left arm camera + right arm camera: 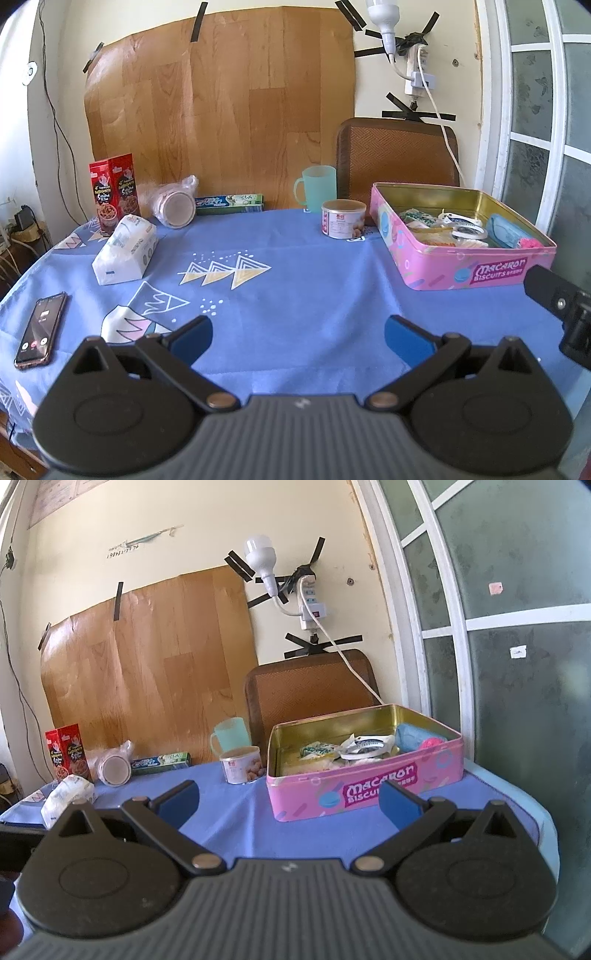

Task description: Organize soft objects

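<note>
We held both tools low over the tabletop (295, 258), each spread wide and gripping nothing: the left tool (298, 334) had only blue cloth between its pads, and the right tool (289, 800) framed the near wall of the tin (354, 794) just ahead of it.

The tissue pack (123, 249), the one soft thing we could see left out on the cloth, lay ahead and to the left of the left tool, well apart from it, and far left of the right tool. We judged it light and squashy, its plastic wrap likely slick; a hold across its narrow middle seemed safest, firm enough to dent it without tearing the film.

The pink tin stood open ahead and to the right of the left tool, already carrying a blue roll (408, 736), a pink tuft (432, 743), tape rings (364, 753) and packets, with some bare floor on its left side. It looked the likely home for the pack, though that was our guess.

A can (343, 218), mug (317, 188), toothpaste box (229, 204), bagged jar (176, 206) and snack box (114, 192) lined the far edge; a phone (40, 328) lay near left. The cloth looked smooth but loose, apt to ruck under a drag. Behind stood a chair back (397, 153), a taped wood-look sheet (221, 88) and a glazed door (498, 646) at right.
</note>
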`<state>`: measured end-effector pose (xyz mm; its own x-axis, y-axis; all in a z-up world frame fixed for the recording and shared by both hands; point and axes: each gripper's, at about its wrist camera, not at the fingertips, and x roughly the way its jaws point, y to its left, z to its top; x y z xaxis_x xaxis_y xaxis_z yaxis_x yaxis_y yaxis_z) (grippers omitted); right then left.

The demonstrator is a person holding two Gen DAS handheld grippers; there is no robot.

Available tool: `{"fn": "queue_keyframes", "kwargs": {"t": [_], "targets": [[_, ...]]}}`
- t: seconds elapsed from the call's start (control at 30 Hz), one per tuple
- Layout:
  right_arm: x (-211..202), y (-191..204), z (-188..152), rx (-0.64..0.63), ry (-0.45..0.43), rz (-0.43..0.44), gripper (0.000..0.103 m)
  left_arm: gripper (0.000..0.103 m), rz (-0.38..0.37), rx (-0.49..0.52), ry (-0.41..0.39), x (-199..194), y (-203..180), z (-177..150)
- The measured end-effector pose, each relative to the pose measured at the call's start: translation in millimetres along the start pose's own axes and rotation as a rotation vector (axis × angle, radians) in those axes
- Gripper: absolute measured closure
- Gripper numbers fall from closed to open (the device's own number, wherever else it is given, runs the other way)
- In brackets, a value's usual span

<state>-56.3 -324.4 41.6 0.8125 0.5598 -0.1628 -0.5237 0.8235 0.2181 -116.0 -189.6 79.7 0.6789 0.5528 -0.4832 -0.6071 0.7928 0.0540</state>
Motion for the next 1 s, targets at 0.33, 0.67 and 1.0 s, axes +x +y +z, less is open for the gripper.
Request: {"fn": "queue_keyframes", "kwargs": {"t": [0.33, 0.67, 1.0], "targets": [[-0.1, 1.1, -0.4, 0.004, 0.002, -0.001, 0.000, 0.000, -0.004, 0.019, -0.014, -2.4, -3.9, 0.2], [0.3, 1.4, -1.1, 0.009, 0.007, -0.004, 0.000, 0.000, -0.010, 0.024, -0.009, -1.1, -3.1, -1.1], [0.8, 1.1, -1.7, 0.009, 0.007, -0.003, 0.000, 0.000, -0.019, 0.026, 0.003, 0.8, -3.0, -1.6]]}}
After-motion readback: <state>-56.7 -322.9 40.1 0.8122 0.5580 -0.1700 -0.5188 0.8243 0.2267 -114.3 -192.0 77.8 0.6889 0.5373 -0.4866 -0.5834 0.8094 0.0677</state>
